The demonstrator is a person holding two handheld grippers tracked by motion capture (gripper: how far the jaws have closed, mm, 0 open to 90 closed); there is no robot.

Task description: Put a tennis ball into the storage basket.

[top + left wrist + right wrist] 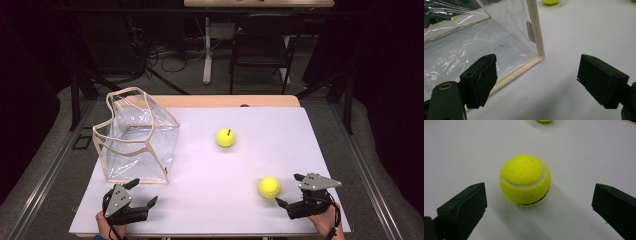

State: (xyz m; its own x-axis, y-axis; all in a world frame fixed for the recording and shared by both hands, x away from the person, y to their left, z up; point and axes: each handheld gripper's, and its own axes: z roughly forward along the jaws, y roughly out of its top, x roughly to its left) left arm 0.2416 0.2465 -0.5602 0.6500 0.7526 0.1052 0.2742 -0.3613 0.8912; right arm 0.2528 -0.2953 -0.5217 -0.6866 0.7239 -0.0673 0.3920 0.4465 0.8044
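Note:
Two yellow tennis balls lie on the white table top [210, 170]. The near ball [269, 187] [525, 180] rests just ahead of my right gripper [288, 190] [536, 205], whose jaws stand open on either side of it without touching. The far ball [225, 137] [545, 120] [550, 1] sits mid-table. A clear plastic bag [136, 136] [486, 37] with beige trim stands open at the left. My left gripper [145, 192] [537, 80] is open and holds nothing, just in front of the bag's near bottom corner.
The white sheet covers a wooden table [225, 101] whose far edge shows. Beyond it stand a black chair [262, 45] and a white table leg [207, 50] on a cabled floor. Metal rails [360, 165] run along both sides.

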